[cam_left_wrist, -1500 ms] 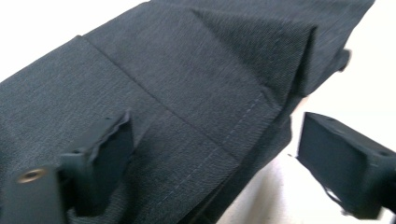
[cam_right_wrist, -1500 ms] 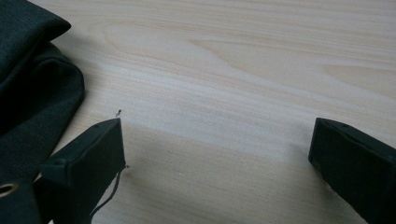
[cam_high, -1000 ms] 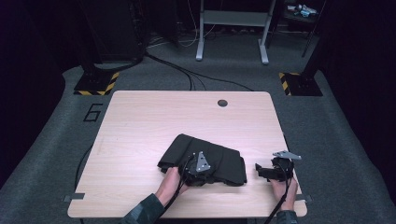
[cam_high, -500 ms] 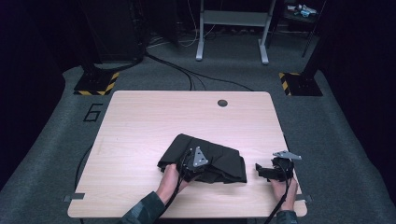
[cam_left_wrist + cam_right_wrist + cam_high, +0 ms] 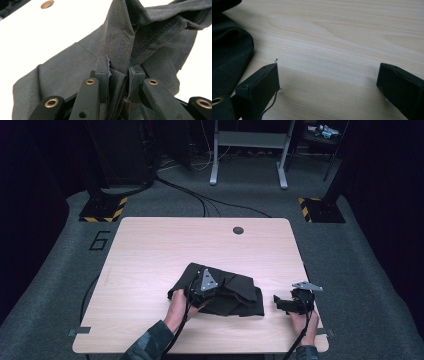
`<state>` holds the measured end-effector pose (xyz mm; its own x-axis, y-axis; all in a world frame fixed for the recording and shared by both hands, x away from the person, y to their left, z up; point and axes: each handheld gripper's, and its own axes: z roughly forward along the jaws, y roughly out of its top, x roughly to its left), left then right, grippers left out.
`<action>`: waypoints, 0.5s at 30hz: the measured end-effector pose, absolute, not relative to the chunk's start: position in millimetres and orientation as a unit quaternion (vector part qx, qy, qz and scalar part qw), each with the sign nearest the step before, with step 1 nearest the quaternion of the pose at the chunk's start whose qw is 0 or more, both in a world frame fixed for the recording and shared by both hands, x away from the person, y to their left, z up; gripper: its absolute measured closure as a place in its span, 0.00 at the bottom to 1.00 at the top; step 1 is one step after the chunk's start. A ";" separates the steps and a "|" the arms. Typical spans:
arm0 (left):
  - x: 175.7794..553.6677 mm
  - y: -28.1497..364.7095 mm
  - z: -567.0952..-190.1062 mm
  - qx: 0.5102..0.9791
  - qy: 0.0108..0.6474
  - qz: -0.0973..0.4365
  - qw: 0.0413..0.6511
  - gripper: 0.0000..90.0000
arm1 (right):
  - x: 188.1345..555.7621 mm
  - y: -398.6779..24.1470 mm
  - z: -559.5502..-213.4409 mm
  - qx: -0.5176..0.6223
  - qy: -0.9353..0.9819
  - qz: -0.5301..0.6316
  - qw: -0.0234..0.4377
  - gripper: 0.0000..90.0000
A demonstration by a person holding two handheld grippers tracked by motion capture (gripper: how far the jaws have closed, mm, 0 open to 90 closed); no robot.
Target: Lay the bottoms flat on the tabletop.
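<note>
Cloth: a dark cloth (image 5: 230,295) is lying bunched up on the near half of the table (image 5: 160,250); one fold is standing up off the pile.
Left gripper: the left gripper (image 5: 119,72) is sitting over the left part of the cloth; its jaws have just been closing, and now they are squeezing a thick fold with a stitched edge between them; I think the fold is being held so it can be lifted and the cloth pulled open or turned.
Right gripper: the right gripper (image 5: 328,82) is waiting low over bare wood, just beside the right edge of the cloth; its jaws are standing wide apart with nothing between them; it looks like it is getting ready to take another edge.
Hands: both hands are coming in from the near side of the table, one on each gripper.
Next: the right jaws are needing a loose edge to bite; a thick bunch could be slipping out.
</note>
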<state>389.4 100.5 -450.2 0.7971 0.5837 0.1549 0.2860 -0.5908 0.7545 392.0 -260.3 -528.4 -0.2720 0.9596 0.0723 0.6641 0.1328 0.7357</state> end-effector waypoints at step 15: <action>396.7 120.6 -431.9 0.848 0.275 0.216 0.398 0.84 | 391.8 -260.0 -528.3 0.564 0.720 0.341 0.216 0.04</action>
